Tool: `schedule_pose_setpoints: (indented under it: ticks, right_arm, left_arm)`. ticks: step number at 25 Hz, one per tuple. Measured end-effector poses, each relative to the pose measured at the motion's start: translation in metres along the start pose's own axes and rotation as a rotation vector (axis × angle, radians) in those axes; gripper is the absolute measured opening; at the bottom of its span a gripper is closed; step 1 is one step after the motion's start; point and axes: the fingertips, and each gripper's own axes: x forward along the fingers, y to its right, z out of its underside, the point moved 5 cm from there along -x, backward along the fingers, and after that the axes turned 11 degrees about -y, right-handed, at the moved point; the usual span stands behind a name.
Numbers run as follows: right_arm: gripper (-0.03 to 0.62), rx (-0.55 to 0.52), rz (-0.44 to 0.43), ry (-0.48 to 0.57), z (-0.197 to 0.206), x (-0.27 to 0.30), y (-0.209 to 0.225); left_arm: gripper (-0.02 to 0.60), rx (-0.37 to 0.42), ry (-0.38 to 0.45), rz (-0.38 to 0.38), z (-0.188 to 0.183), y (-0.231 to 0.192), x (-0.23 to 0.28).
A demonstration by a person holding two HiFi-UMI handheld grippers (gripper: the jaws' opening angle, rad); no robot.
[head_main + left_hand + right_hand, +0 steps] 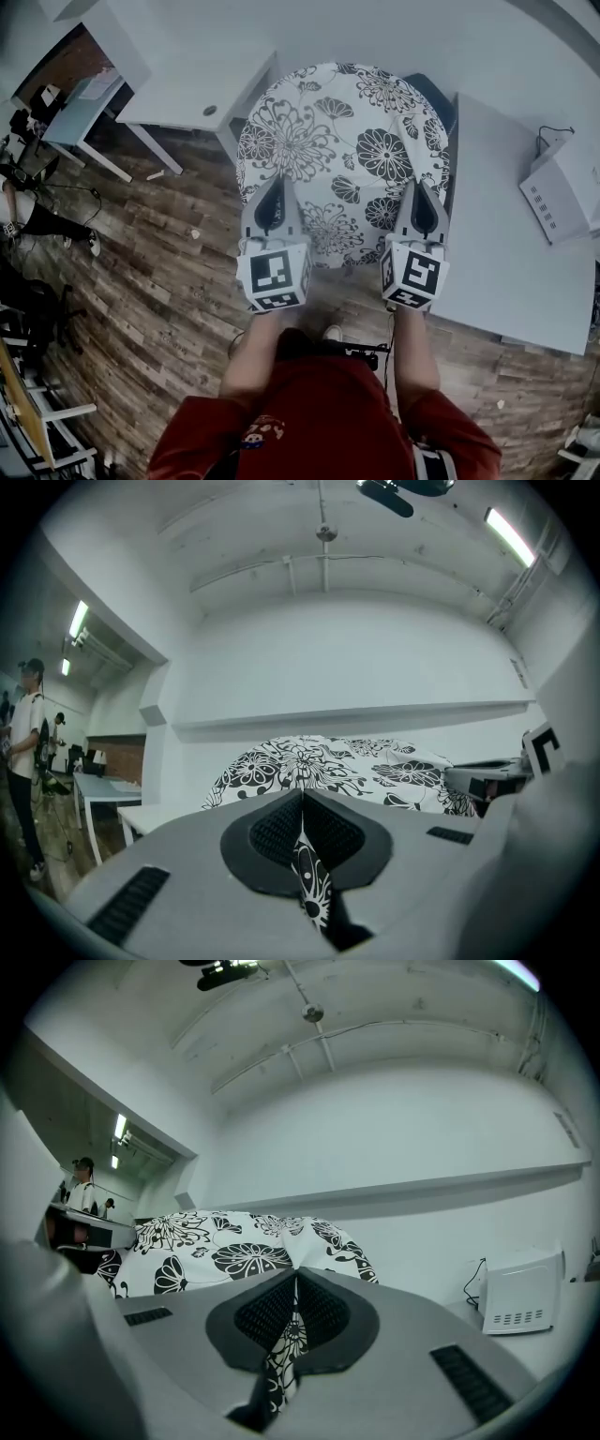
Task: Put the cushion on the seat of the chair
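Your left gripper (pixel 273 189) and right gripper (pixel 420 191) each pinch a thin fold of the cushion's (pixel 342 131) near edge, over the chair (pixel 439 92). Such shallow bites could slip. With the seat hidden beneath, the cushion could settle off-centre.

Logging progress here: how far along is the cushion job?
Picked up: left gripper and right gripper are each shut on the cushion at its near edge. In hand: it's held between them. Left: settling it on the chair seat and letting go.
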Motion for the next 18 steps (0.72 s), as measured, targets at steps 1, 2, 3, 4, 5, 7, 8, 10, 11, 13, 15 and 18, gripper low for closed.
schedule_pose_setpoints:
  ticks: [1,2,3,4,5,7,8,10,11,13,15,18]
  right_arm:
    - [0.029,0.000,0.001,-0.002,-0.001,0.000,0.000]
    - [0.029,-0.003,0.003,-0.003,-0.002,0.000,0.000]
    - [0.029,-0.006,0.004,-0.003,-0.002,0.000,0.000]
    - [0.029,-0.010,0.005,-0.003,-0.003,0.000,0.000]
    - [0.029,-0.013,0.007,-0.002,-0.003,0.000,-0.001]
    - [0.029,-0.018,0.015,0.000,-0.004,-0.001,-0.002]
    - [0.029,-0.021,0.019,0.002,-0.004,-0.002,-0.002]
    - [0.029,-0.026,0.026,0.005,-0.003,-0.001,-0.002]
    - [0.029,-0.029,0.030,0.004,-0.002,-0.001,-0.003]
    - [0.029,-0.034,0.037,0.000,-0.001,-0.001,-0.004]
    - [0.029,-0.035,0.046,-0.002,-0.001,-0.002,-0.005]
    - [0.029,-0.039,0.042,0.035,0.002,-0.001,-0.003]
  left_arm:
    - [0.029,-0.003,0.000,0.001,-0.001,0.000,0.000]
    - [0.029,-0.005,0.003,0.002,-0.002,0.000,0.000]
    - [0.029,-0.008,0.005,0.004,-0.002,0.000,0.001]
    - [0.029,-0.011,0.006,0.006,-0.002,-0.001,0.001]
    - [0.029,-0.013,0.008,0.009,-0.002,-0.001,0.001]
    - [0.029,-0.017,0.013,0.017,-0.001,-0.002,0.002]
    - [0.029,-0.019,0.016,0.020,-0.001,-0.002,0.003]
    - [0.029,-0.024,0.022,0.027,0.000,-0.003,0.004]
    - [0.029,-0.026,0.024,0.030,0.001,-0.003,0.005]
    - [0.029,-0.032,0.025,0.037,0.003,-0.005,0.006]
    - [0.029,-0.035,0.028,0.044,0.004,-0.005,0.006]
    - [0.029,-0.027,0.055,0.036,0.009,-0.002,0.006]
